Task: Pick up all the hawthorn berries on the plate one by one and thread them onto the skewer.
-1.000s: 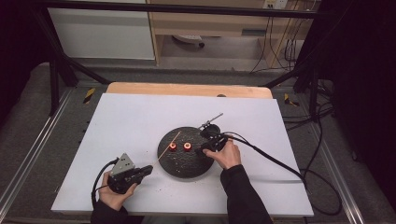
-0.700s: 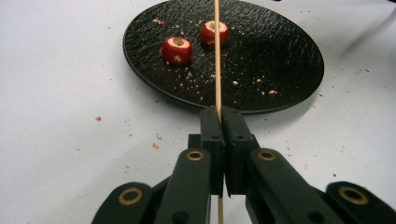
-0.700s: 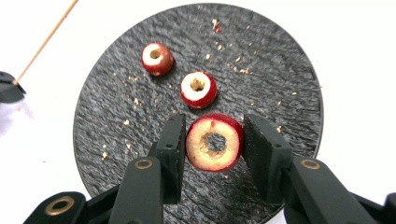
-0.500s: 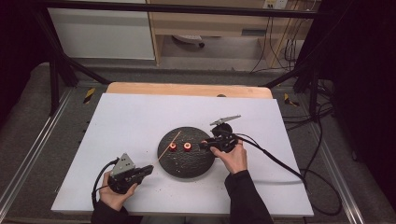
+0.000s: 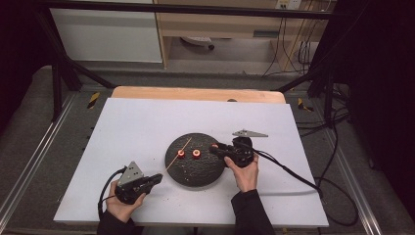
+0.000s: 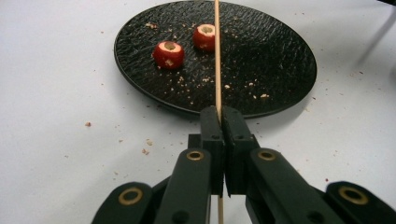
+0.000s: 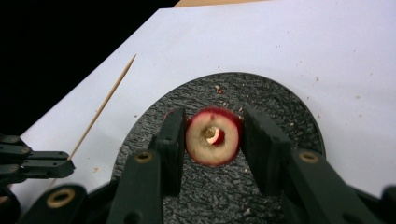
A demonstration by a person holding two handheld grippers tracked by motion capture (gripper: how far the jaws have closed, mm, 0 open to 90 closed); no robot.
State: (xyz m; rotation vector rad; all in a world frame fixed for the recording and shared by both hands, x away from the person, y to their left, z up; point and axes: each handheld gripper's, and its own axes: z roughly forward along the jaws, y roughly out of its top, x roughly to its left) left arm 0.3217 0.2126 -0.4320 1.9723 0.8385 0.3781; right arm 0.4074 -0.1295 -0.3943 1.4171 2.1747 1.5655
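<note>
- Covering the counter (image 5: 147,122) is a white sheet, with a strip of bare wood along the far edge; grey floor, black frame legs and loose cables surround it, and pale cabinets stand beyond.
- A black textured plate (image 5: 195,174) sits mid-counter, strewn with crumbs, carrying two cored red fruit pieces (image 5: 188,154) on its far-left part.
- The left claw (image 5: 157,178), near left of the plate, is clamped tight on a wooden skewer (image 6: 217,56) that slants over the plate's left side, passing just beside one piece.
- The right claw (image 7: 212,135) pinches a third cored red fruit slice (image 7: 213,136) between its pads above the plate's right edge.
- Since a second ago the right claw has drifted rightward, away from the two pieces, while the left stayed put.
</note>
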